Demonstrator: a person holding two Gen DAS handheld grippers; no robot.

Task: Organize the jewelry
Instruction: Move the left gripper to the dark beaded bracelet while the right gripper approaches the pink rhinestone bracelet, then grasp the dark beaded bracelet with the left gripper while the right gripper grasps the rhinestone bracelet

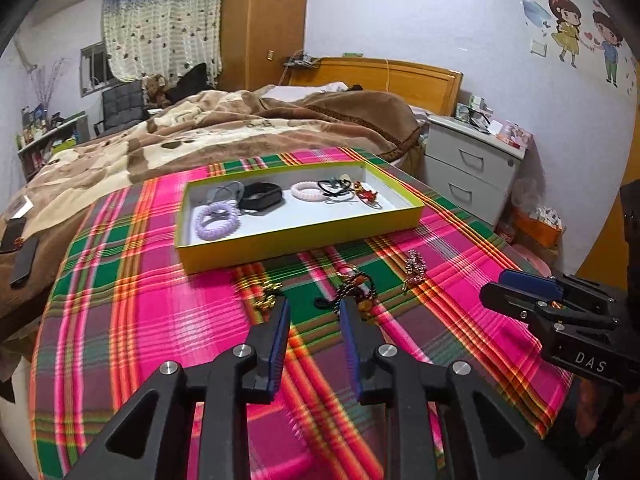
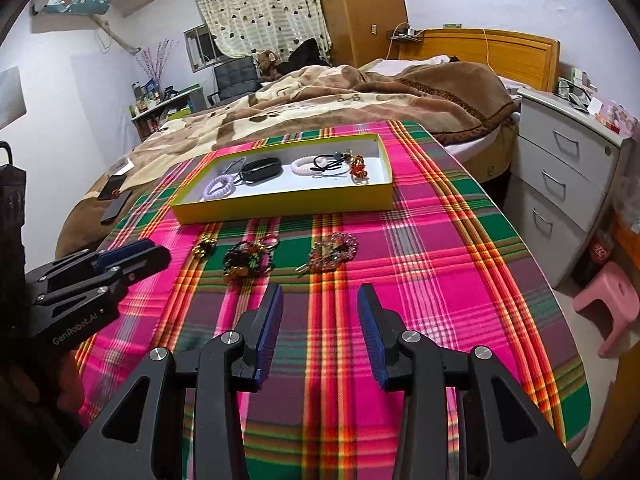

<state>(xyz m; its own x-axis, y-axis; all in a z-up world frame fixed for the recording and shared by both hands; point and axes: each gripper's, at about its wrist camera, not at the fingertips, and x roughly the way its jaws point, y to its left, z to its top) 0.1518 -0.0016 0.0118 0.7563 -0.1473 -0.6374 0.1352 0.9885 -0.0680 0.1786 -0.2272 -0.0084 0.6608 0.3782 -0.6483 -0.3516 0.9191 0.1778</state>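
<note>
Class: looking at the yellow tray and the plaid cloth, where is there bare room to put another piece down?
In the tray, the white strip along the near wall is bare. The far half is crowded with bands. On the cloth, it is bare right of the pink beaded piece.

I see a plaid tablecloth (image 2: 440,240), a bed with a brown blanket (image 2: 320,100), a white drawer unit (image 2: 568,168), a pink stool (image 2: 608,300), a wooden wardrobe (image 1: 264,20) and a heart-print curtain (image 2: 260,12).

Even indoor light, soft shadows; strong fisheye bending, dark vignette corners; slight motion blur foreground, left view.
</note>
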